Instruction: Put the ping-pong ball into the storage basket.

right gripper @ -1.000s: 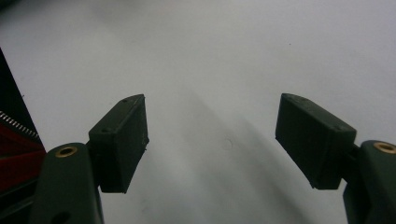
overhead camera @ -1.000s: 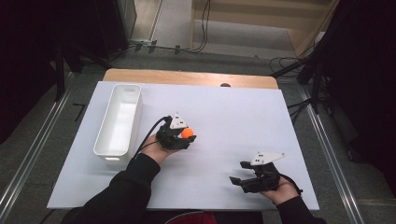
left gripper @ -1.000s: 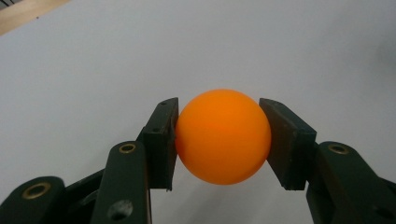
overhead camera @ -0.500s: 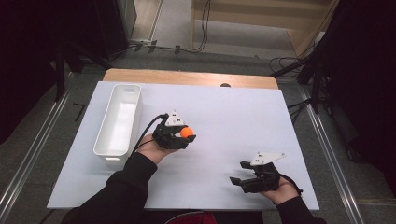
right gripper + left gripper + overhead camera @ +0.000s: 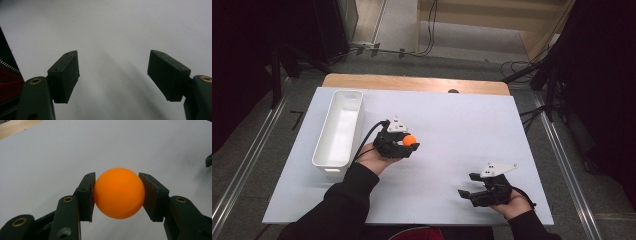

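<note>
An orange ball (image 5: 410,140) (image 5: 119,192) sits clamped between the two black jaws of my left gripper (image 5: 408,145) (image 5: 117,196), just above the white table top (image 5: 452,125), a little right of the white bin (image 5: 339,131). My right gripper (image 5: 467,192) (image 5: 113,75) rests low near the front right of the table, jaws wide apart and nothing between them. In the right gripper view only bare white surface lies between the jaws.
The long white bin stands along the table's left side and looks empty. A wooden strip (image 5: 412,82) runs along the table's far edge. Metal rails (image 5: 569,170) flank the table, and cables lie on the floor behind.
My left gripper with the ball has drifted slightly toward the left and front. The right gripper has stayed put.
</note>
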Demonstrator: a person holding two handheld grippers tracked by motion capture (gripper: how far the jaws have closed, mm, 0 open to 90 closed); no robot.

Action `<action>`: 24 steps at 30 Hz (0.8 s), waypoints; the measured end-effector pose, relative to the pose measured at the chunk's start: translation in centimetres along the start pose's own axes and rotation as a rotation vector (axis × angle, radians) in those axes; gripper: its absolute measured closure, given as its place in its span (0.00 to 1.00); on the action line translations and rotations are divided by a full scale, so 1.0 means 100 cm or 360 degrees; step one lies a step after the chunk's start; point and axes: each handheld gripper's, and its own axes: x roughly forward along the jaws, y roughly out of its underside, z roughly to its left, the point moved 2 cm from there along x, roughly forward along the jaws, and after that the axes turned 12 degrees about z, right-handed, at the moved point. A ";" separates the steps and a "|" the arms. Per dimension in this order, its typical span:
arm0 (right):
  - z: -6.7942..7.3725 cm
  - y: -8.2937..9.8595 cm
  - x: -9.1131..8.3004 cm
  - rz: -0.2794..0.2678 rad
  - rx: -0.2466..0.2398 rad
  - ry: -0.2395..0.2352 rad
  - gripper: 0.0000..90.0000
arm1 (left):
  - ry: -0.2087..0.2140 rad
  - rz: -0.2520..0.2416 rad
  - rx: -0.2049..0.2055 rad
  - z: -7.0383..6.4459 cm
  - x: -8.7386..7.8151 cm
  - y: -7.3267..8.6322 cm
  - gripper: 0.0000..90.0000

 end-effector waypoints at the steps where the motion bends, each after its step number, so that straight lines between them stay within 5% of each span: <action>1: 0.000 0.000 0.000 0.0000 0.0000 -0.0002 0.27 | 0.0000 -0.0005 -0.0002 0.001 0.000 0.000 0.55; 24: 0.000 0.000 0.000 -0.0005 0.0001 -0.0005 0.27 | -0.0033 -0.0016 -0.0071 0.016 -0.018 0.003 0.55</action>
